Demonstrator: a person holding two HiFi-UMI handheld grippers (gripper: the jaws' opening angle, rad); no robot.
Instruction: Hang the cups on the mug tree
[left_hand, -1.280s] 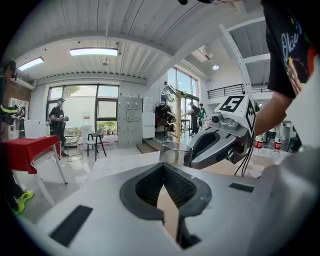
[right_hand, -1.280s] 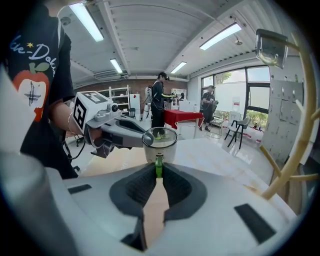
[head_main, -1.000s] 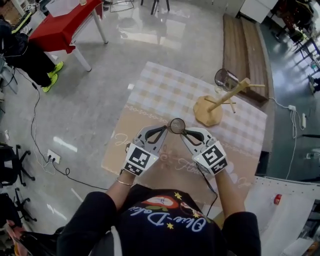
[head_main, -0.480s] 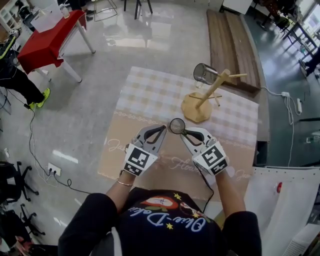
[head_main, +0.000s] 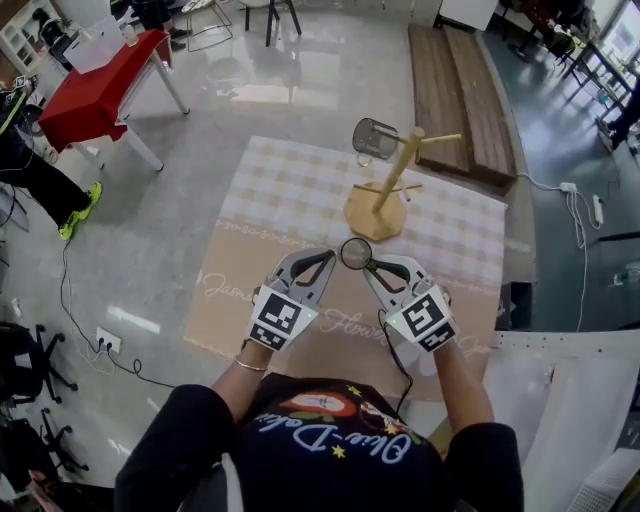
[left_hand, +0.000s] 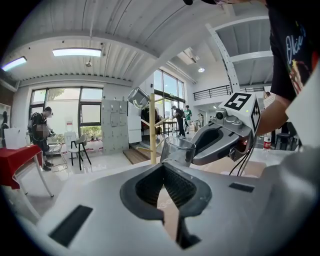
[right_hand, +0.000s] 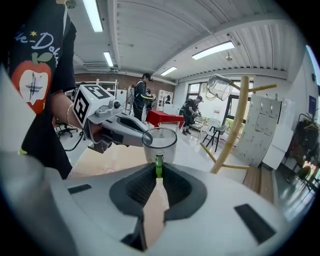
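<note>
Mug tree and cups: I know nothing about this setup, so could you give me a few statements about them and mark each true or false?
1. The right gripper is clamped on the green handle of a glass cup. True.
2. The mug tree has no cups on it. False: a second cup hangs from an upper peg.
3. The mug tree stands on the checked tablecloth. True.
4. The glass cup in the right gripper is hooked on a peg. False: it is held in front of the person, apart from the tree.
</note>
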